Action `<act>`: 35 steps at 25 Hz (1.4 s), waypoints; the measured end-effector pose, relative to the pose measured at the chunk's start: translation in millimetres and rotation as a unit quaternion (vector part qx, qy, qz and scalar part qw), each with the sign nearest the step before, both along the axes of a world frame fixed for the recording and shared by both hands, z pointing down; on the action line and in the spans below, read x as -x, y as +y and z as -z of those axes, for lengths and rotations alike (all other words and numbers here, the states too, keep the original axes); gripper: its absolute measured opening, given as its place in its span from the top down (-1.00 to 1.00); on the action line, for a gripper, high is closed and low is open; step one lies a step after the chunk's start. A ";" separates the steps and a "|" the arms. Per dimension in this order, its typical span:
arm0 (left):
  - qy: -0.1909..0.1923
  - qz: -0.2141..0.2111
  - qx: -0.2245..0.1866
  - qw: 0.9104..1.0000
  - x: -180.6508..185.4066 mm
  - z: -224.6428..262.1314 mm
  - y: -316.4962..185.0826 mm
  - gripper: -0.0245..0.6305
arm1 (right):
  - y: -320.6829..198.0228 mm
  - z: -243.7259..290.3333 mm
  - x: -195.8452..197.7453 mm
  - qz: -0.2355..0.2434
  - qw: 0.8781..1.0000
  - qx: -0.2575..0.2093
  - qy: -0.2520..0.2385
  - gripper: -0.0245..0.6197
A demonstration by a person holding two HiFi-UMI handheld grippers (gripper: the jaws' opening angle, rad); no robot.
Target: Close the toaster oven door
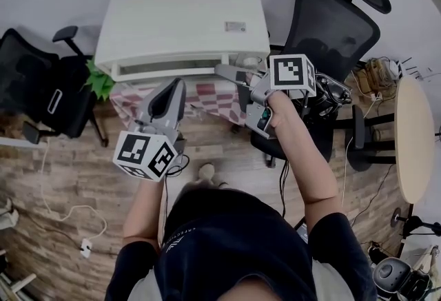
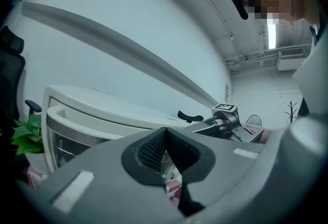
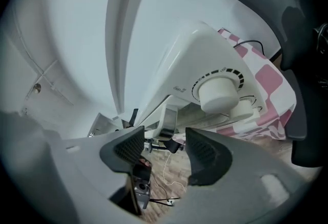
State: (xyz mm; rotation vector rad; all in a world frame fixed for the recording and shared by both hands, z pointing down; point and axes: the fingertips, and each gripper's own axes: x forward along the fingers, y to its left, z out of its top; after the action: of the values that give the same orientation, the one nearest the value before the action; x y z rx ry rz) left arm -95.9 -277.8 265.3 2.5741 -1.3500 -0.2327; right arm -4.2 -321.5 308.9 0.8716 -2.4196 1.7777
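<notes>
handle [image 3: 167,118] lies just beyond right gripper [image 3: 163,140] jaws (apart).

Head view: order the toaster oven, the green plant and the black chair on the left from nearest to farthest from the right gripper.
From the right gripper:
1. Toaster oven, just beyond the gripper's tips, top centre of the view.
2. Green plant, by the oven's left front corner.
3. Black chair, at the far left edge, beyond the plant.

Dark tee [image 1: 234,251]; grey left claw [image 1: 179,85], right claw [image 1: 231,79].
</notes>
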 end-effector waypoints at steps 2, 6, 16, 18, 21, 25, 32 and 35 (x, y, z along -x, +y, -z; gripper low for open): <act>-0.001 0.003 0.000 1.000 0.5 0.7 1.8 0.87 | 5.2 0.1 -0.6 -0.003 1.000 -0.012 0.007 0.16; -0.002 0.013 0.002 1.000 4.2 1.3 5.8 0.88 | 11.9 4.7 -7.4 -0.026 0.998 -0.050 0.021 0.30; 0.005 0.035 0.015 0.999 12.7 -1.5 24.5 0.87 | 36.6 19.2 -28.5 -0.109 0.976 -0.178 0.058 0.92; 0.006 0.038 0.017 0.999 13.4 -2.2 28.1 0.88 | 44.3 21.6 -29.8 -0.109 0.971 -0.202 0.068 0.92; 0.007 0.041 0.020 0.999 13.2 -3.1 33.7 0.88 | 52.9 22.8 -33.2 -0.111 0.963 -0.231 0.088 0.92; 0.005 0.044 0.019 0.999 15.2 -3.2 40.5 0.88 | 62.1 24.5 -35.0 -0.117 0.943 -0.281 0.135 0.92; 0.003 0.057 0.023 0.998 24.5 -7.4 50.4 0.88 | 77.1 22.7 -35.6 -0.121 0.910 -0.339 0.206 0.92; -0.005 0.060 0.024 0.998 24.8 -9.9 54.5 0.88 | 81.0 24.9 -36.0 -0.124 0.895 -0.361 0.230 0.92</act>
State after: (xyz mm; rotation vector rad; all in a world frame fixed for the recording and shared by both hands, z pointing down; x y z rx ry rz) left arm -120.7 -223.3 275.2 2.4620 -1.4957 -0.2061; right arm 31.8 -240.5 284.0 1.4906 -2.6843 0.5185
